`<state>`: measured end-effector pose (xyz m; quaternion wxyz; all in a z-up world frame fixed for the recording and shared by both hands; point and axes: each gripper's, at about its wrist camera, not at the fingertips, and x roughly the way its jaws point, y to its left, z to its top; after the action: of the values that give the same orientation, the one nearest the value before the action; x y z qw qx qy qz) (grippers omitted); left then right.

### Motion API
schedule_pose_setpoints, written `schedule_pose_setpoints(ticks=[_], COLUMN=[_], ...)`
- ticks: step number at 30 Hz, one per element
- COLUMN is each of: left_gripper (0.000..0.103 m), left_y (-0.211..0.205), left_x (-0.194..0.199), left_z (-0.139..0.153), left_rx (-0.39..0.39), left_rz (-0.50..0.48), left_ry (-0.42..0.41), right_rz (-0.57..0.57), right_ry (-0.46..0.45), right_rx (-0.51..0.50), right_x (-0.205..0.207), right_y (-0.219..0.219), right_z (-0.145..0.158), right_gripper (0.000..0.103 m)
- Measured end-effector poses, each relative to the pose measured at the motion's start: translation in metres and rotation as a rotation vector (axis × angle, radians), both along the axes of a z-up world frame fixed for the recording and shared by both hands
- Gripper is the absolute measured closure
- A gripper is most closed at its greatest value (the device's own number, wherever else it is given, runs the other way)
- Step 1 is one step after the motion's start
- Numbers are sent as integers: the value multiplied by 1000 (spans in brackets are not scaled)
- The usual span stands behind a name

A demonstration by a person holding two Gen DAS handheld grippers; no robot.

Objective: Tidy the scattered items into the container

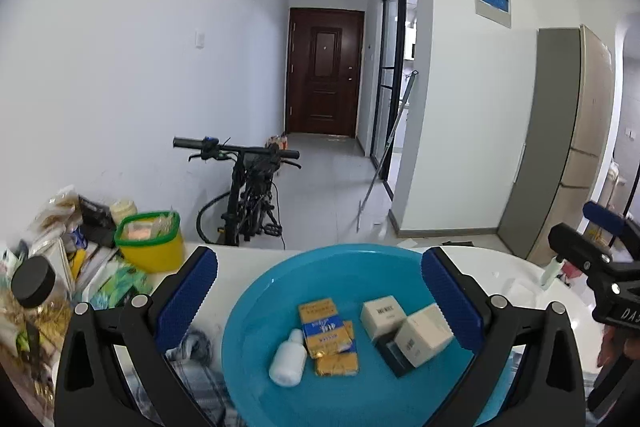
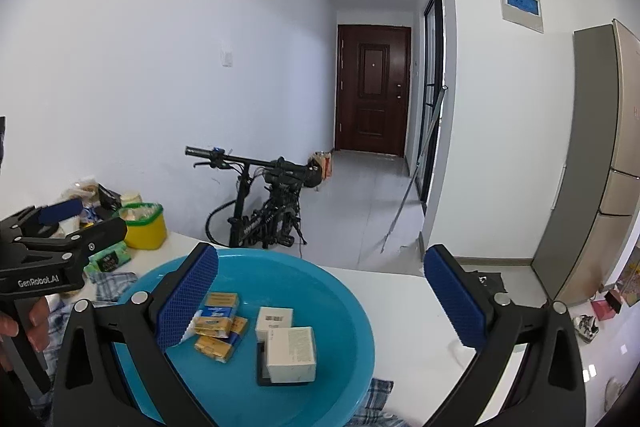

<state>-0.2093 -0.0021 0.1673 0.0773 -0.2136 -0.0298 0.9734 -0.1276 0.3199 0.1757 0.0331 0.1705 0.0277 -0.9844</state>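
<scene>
- Sitting on the white table point(image 1: 516, 267), the blue basin point(image 1: 256, 311) fills the lower middle of the left wrist view and already holds every small item in sight
- Inside the blue basin, a white bottle point(image 1: 287, 359) lies on its side at the left, touching a loose heap of yellow packets point(image 1: 326, 331) with blue labels
- To the right of the packets, two white boxes point(image 1: 406, 325) lean against each other, the nearer one resting partly on a dark flat box point(image 1: 390, 353)
- The left gripper point(image 1: 319, 297) hangs over the basin with its blue-padded fingers point(image 1: 188, 301) spread wide to either side, gripping nothing
- The right gripper point(image 2: 320, 301) is likewise spread wide and empty; its left pad sits over the near left part of the basin, its right pad over bare table beyond the rim
- In the right wrist view the white boxes point(image 2: 286, 339) lie near the basin's middle and the yellow packets point(image 2: 218, 327) just left of them, partly behind the left pad
- A checked cloth point(image 2: 110, 285) lies under the basin's left side and shows again at its near edge
- Beside the wall at the table's left end stand a yellow tub point(image 1: 150, 241) with a green rim, a black-lidded jar point(image 1: 34, 287) and a pile of packets too jumbled to tell apart
- A black bicycle point(image 1: 250, 195) stands on the floor behind the table, and a dark wooden door point(image 1: 324, 73) closes the corridor
</scene>
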Motion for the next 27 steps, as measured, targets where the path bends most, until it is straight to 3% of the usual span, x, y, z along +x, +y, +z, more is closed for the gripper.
schedule_pose_setpoints(ticks=[2,10,17,27], left_gripper=[0,0,0,0], left_y=[-3,6,8,-2], left_x=[13,60,103,147], left_z=[6,19,35,52], left_rx=[20,-48,-62,-17], left_rz=[-9,-37,-58,-111], left_ry=[7,22,43,73], right_rz=[3,26,33,67], right_ry=[8,43,47,74], right_rx=[-1,14,11,14], right_x=[10,48,77,112], right_y=[-2,-7,-7,-17], right_z=[5,18,34,46], right_gripper=[0,0,0,0])
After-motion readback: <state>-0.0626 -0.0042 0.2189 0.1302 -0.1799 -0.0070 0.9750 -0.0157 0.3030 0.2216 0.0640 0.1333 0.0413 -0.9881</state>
